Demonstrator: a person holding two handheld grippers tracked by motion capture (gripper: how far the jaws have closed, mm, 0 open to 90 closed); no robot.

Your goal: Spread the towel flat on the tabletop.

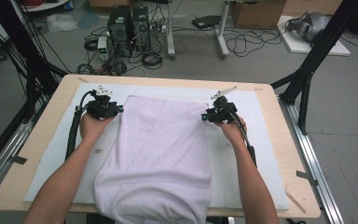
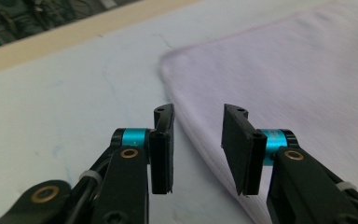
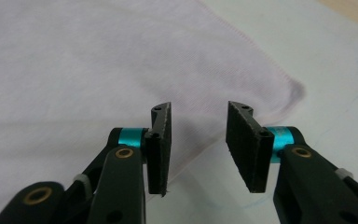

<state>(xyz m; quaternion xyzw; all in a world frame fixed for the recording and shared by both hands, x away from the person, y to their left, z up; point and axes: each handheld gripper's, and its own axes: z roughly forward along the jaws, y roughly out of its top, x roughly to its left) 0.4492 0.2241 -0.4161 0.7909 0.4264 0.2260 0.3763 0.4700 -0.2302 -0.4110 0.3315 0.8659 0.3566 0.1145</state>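
Observation:
A pale lilac towel (image 1: 158, 149) lies folded on the white mat (image 1: 261, 154), and its near end hangs over the table's front edge. My left gripper (image 1: 116, 109) sits at the towel's far left corner and my right gripper (image 1: 206, 115) at the far right corner. In the left gripper view the jaws (image 2: 198, 112) stand open above the towel's (image 2: 284, 70) side edge, with nothing pressed between the pads. The right gripper view shows the jaws (image 3: 200, 109) open over the towel (image 3: 74, 60), just short of its rounded corner. A hand holds each gripper.
The mat covers most of a wooden table (image 1: 168, 80). Black frame posts (image 1: 307, 70) rise at both far corners. On the floor beyond are computer towers (image 1: 128, 28), tangled cables and cardboard boxes. Bare mat lies left and right of the towel.

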